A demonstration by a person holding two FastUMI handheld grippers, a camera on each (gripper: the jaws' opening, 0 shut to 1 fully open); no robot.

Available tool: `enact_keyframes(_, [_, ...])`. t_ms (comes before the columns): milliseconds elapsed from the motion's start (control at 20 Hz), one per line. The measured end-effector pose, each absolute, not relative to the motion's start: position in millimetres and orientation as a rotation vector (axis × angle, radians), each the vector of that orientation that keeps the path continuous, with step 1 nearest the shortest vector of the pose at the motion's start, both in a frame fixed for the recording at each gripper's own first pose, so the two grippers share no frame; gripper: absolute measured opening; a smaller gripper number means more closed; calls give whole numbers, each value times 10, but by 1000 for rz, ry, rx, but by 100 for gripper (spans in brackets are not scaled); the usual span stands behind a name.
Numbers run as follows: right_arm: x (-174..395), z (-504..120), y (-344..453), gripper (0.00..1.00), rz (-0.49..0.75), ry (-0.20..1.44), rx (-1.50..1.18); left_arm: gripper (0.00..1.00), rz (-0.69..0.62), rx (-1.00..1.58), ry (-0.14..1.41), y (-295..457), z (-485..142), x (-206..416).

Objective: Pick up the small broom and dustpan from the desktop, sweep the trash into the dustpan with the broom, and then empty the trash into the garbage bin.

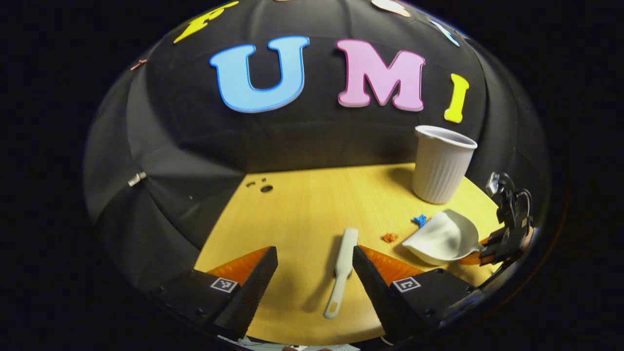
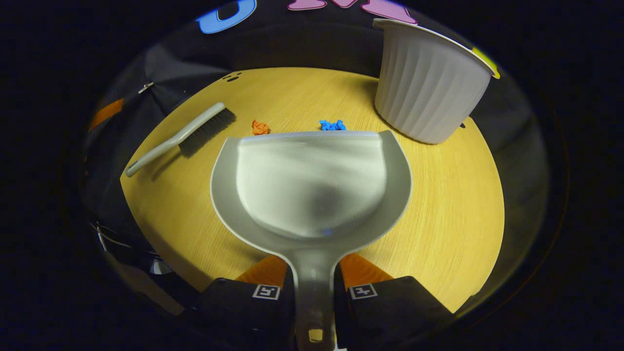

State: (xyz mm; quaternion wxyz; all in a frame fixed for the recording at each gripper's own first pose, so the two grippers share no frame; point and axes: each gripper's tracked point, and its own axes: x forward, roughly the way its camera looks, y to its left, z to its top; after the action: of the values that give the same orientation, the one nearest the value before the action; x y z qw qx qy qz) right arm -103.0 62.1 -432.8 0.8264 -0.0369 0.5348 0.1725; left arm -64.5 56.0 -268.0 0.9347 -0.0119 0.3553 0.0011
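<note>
The desktop [image 2: 438, 204] is pale yellow wood grain. The dustpan [image 2: 312, 180] is light grey, and so is the broom [image 2: 168, 141], which has dark bristles. The bin [image 2: 429, 87] is white and ribbed. One scrap [image 2: 260, 127] is orange, another [image 2: 332, 125] blue.

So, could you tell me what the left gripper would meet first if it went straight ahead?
Most likely the broom, lying on the table between its open fingers, nearer the right one, though depth is hard to judge.
</note>
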Motion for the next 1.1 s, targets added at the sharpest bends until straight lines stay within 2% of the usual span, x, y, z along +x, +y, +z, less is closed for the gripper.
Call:
enact_keyframes(50, [-1048, -4301, 598, 32, 367, 1132, -75, 99, -18, -25, 774, 514, -2799, -659])
enact_keyframes(100, [-1077, -4266, 562, 41, 366, 1136, -73, 99, -35, -18, 815, 497, -2919, -664])
enact_keyframes(150, [-1086, -4244, 504, 32, 358, 1132, -83, 99, -56, -6, 851, 468, -3017, -663])
enact_keyframes(200, [-1099, -4220, 424, 32, 349, 1128, -106, 98, -84, 7, 893, 424, -3134, -683])
enact_keyframes(250, [-1134, -4210, 367, 36, 346, 1127, -120, 98, -109, 24, 939, 383, -3256, -713])
enact_keyframes(550, [-1265, -4120, 200, 36, 318, 1140, -96, 92, -191, 16, 1155, 147, -3998, -653])
enact_keyframes(750, [-1329, -4097, 115, 36, 304, 1152, -89, 81, -203, 90, 1230, 129, -4362, -520])
enact_keyframes(800, [-1340, -4095, 100, 41, 302, 1155, -90, 78, -198, 100, 1256, 128, -4440, -513])
enact_keyframes(850, [-1350, -4096, 85, 36, 297, 1156, -91, 77, -195, 104, 1279, 116, -4505, -503])
enact_keyframes(900, [-1358, -4104, 71, 41, 295, 1159, -92, 73, -197, 103, 1301, 94, -4571, -507])
enact_keyframes(950, [-1365, -4100, 55, 36, 293, 1161, -91, 71, -200, 103, 1327, 72, -4631, -502])
enact_keyframes(1050, [-1379, -4108, 33, 36, 287, 1170, -85, 68, -208, 109, 1368, 46, -4721, -526])
enact_keyframes(1100, [-1385, -4109, 16, 36, 283, 1171, -83, 62, -207, 116, 1380, 54, -4756, -528])
